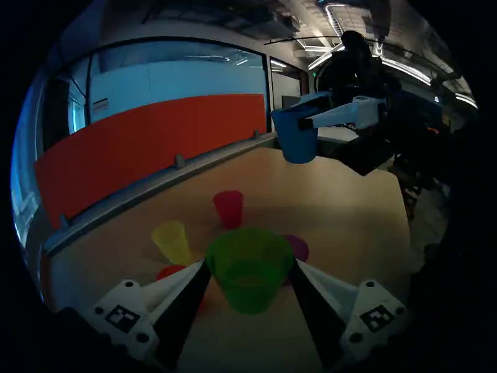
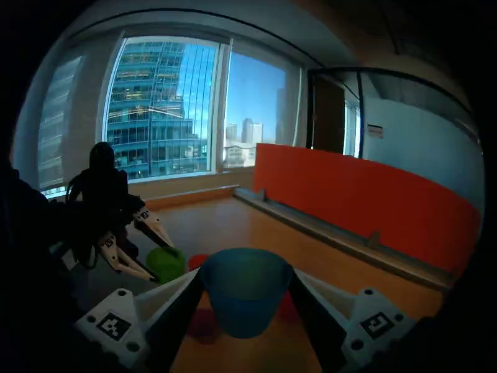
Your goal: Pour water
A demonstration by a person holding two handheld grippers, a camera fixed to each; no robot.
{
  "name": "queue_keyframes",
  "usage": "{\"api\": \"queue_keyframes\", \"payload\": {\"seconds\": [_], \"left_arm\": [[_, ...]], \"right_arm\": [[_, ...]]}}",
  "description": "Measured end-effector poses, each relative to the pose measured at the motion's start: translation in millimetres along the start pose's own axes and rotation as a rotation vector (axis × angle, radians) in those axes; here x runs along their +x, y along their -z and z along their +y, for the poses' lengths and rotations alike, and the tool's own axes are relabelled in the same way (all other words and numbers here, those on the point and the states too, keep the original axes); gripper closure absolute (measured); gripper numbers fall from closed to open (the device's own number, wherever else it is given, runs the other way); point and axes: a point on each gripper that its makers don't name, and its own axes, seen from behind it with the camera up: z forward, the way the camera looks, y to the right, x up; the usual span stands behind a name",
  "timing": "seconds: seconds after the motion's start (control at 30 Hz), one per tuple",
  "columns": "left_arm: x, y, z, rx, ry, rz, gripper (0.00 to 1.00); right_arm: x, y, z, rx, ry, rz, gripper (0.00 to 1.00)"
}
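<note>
My left gripper (image 1: 248, 268) is shut on a translucent green cup (image 1: 250, 280), held upright just above the wooden table (image 1: 348, 205). Farther off and higher up, my right gripper (image 1: 305, 122) is shut on a blue cup (image 1: 296, 138), which hangs above the table's far side. In the right gripper view the blue cup (image 2: 246, 295) sits upright between the fingers of my right gripper (image 2: 246, 275). Beyond it to the left is the left gripper (image 2: 161, 261) with the green cup (image 2: 166, 263). I cannot see whether either cup holds water.
Small cups stand on the table: red (image 1: 228, 208), yellow (image 1: 172, 241), purple (image 1: 299, 247) behind the green cup, and an orange one (image 1: 168, 271) partly hidden by my left finger. An orange wall panel (image 1: 149, 143) and a rail border the table's far edge.
</note>
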Motion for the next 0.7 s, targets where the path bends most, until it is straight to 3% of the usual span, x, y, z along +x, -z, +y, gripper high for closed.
{"api": "queue_keyframes", "payload": {"seconds": [0.7], "left_arm": [[-41.1, -19.1, 2.9, -0.025, -0.018, -0.149, 0.13]], "right_arm": [[-65.2, -11.2, 10.7, 0.027, 0.003, -0.153, 0.07]]}}
